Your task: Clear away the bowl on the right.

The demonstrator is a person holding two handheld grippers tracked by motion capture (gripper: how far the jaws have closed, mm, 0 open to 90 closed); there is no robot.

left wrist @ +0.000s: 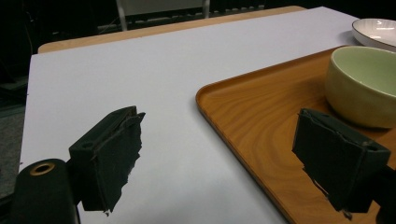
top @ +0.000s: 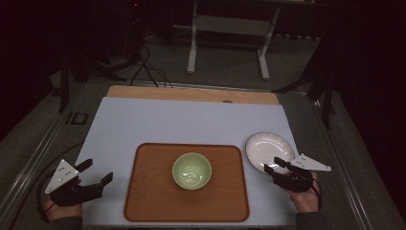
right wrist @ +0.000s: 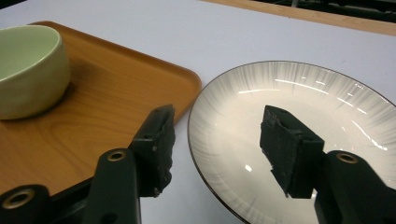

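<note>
While upright on its base, plate (right wrist: 299,121), right gripper (right wrist: 217,135) straddling near rim

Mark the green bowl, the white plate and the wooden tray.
green bowl (top: 191,170), high view, on its inside bottom.
white plate (right wrist: 299,100), right gripper view, on its bare inner surface.
wooden tray (top: 148,191), high view, on a bare part of its floor, left of the bowl.

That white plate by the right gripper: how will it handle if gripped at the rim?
The plate looks glazed and glossy, with light glints, so the pads may slip. It appears rigid ceramic, probably fragile if dropped. It lies flat and shallow on the mat, so it likely slides rather than tips when pushed, and a jaw may struggle to get under its low rim.
</note>
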